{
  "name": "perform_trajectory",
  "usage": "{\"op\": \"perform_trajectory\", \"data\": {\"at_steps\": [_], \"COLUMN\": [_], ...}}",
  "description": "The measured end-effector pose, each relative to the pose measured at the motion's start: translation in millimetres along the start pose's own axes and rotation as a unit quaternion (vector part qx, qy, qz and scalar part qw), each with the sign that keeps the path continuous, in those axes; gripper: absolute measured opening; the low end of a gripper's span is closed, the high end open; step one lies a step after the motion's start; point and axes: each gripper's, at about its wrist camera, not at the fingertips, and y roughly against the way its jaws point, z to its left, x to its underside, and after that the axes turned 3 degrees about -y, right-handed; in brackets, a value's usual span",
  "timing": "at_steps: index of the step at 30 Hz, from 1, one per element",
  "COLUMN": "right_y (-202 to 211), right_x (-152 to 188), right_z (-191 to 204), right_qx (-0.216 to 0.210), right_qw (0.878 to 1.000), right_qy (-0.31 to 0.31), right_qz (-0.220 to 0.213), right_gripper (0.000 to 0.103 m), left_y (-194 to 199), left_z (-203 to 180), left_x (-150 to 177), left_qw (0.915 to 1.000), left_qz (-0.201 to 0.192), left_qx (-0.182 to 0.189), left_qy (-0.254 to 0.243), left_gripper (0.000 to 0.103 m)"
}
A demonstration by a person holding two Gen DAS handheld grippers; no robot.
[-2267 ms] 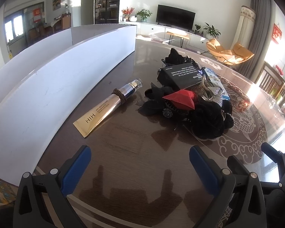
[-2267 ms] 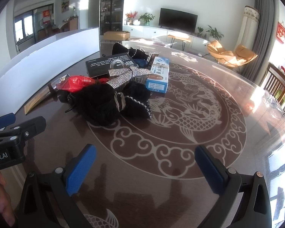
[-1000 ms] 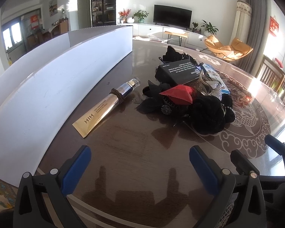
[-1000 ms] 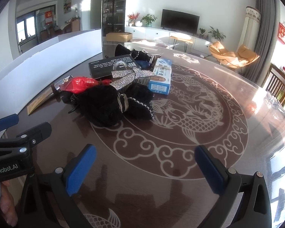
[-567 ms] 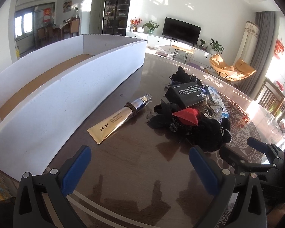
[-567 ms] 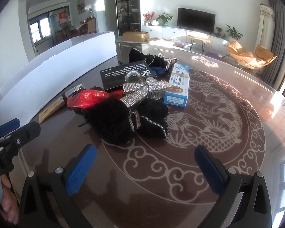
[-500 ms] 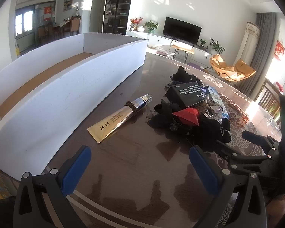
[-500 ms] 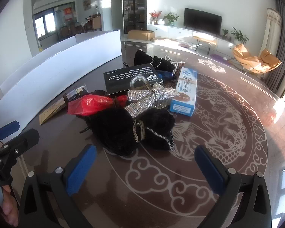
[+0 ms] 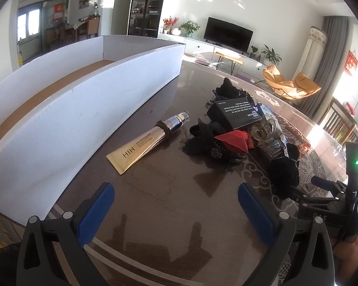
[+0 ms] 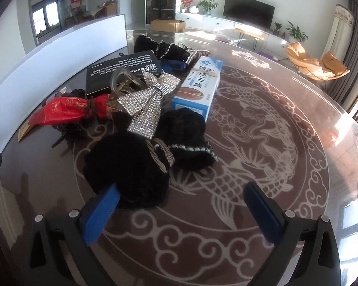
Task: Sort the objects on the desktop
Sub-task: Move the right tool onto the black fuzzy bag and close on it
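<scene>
From the left wrist, the released left claw [image 9: 174, 211] hung over bare dark glossy bench [image 9: 160, 190], short of the gold cosmetic tube [image 9: 144, 146] beside the long white cardboard tray [image 9: 83, 109].

From the right wrist, the right claw [image 10: 181, 215], also released, neared the fluffy black hair scrunchie [image 10: 128, 169], seemingly its first pick.

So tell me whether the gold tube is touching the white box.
Apart. In the left wrist view, bare dark table shows between the gold tube and the white box wall along the tube's whole length.
</scene>
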Motion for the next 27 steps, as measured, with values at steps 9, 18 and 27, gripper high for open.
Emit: {"op": "perform_trajectory", "data": {"at_steps": [9, 18, 27], "right_y": [6, -28, -1], "right_x": [-8, -37, -7], "right_z": [6, 40, -26], "right_qx": [-0.064, -0.032, 0.029], "right_qw": [0.997, 0.999, 0.996], "right_qy": [-0.039, 0.010, -0.077], "right_qz": [0.004, 0.014, 0.033], "right_gripper": [0.103, 0.103, 0.103], "left_y": [-2, -3, -2], "left_z": [-23, -11, -16], "left_x": [4, 3, 3], "left_qw": [0.9982, 0.9994, 0.9991], "left_qz": [-0.001, 0.004, 0.000], "left_qx": [-0.010, -0.006, 0.003], "left_qy": [-0.060, -0.035, -0.041], "left_gripper": [0.103, 0.103, 0.103]}}
